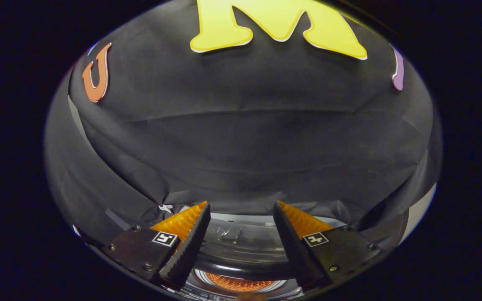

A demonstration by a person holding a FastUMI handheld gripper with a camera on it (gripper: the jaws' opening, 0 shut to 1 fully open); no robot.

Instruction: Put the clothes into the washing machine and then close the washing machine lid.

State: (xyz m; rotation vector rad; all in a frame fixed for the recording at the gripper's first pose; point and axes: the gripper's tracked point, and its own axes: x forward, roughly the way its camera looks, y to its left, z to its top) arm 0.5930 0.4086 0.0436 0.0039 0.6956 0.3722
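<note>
My gripper (241, 209) is open, its two fingers spread wide with nothing between them. Below and between the fingers I look down on the top of the washing machine (241, 246), with a dark curved rim and a glossy lid surface. Just under that rim an orange ribbed thing (237, 283) shows through a round opening; I cannot tell whether it is clothing or the drum's inside. Whether the lid stands open or shut is unclear from here.
The booth's black cloth wall (245, 138) hangs close behind the machine and drapes down to its back edge. A pale strip of floor or wall (423, 209) shows beyond the right finger.
</note>
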